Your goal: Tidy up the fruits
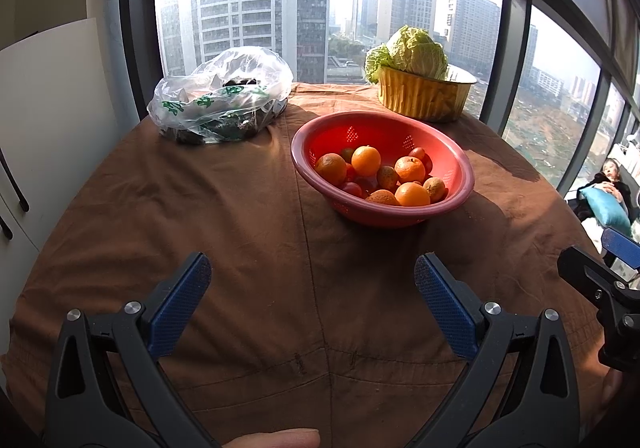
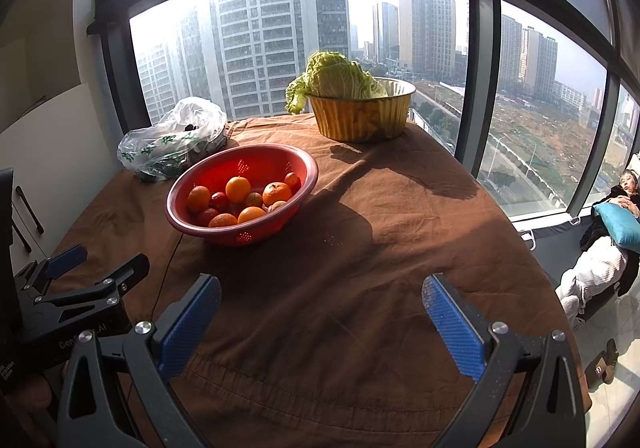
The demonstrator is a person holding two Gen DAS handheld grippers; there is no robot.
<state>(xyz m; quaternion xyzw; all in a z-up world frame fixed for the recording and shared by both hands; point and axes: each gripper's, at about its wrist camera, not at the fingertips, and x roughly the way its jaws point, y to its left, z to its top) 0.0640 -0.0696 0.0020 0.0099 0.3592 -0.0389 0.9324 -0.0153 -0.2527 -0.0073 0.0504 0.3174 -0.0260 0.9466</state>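
I hold both tongs low in the frame over a brown tablecloth (image 1: 240,208). My left gripper (image 1: 313,276) and right gripper (image 2: 321,298) are spread wide, holding nothing. The fruits (image 1: 380,178) sit heaped in a red colander (image 1: 460,168), centre right in the left view. They look round and loosely piled, so a hasty pinch could roll one out.

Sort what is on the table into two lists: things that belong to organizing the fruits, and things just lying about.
Belongs to the job:
red colander
oranges
small red fruits
left gripper
right gripper

Just lying about:
plastic bag
cabbage
gold basin
brown cloth
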